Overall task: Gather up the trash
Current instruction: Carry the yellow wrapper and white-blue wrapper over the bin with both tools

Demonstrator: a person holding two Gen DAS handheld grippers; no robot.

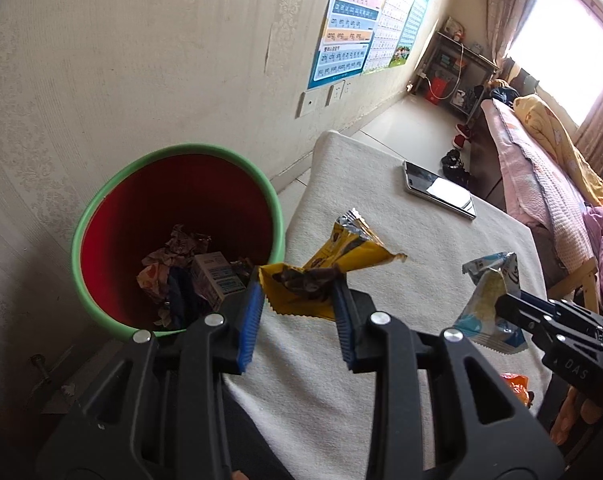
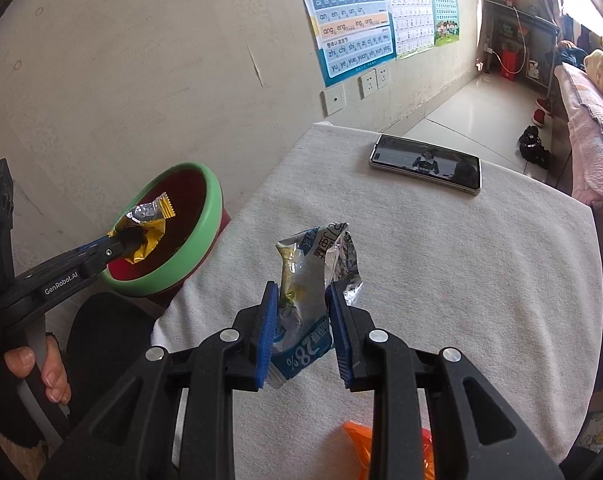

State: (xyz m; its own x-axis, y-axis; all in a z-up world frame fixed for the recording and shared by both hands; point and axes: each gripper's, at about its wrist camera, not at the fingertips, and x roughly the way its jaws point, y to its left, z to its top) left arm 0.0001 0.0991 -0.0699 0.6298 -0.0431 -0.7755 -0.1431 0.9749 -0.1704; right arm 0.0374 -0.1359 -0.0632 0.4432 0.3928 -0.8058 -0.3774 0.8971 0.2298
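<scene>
My left gripper [image 1: 297, 300] is shut on a yellow snack wrapper [image 1: 341, 256], held above the table's left edge beside the bin. In the right wrist view that left gripper [image 2: 131, 240] hangs over the bin's mouth with the yellow wrapper [image 2: 149, 226]. The bin [image 1: 101, 208] is red inside with a green rim [image 2: 205, 236] and holds several crumpled scraps and a small carton. My right gripper [image 2: 303, 316] is shut on a blue and silver wrapper [image 2: 313, 280] above the white-clothed table. The left wrist view shows that blue wrapper [image 1: 485, 300] in the right gripper [image 1: 509, 300].
A phone [image 2: 425, 162] with a lit screen lies at the far side of the white-clothed table [image 2: 441, 280]. An orange wrapper [image 2: 361, 436] lies at the table's near edge. A papered wall with posters stands behind the bin. A bed [image 1: 541, 168] runs along the right; shoes sit on the floor.
</scene>
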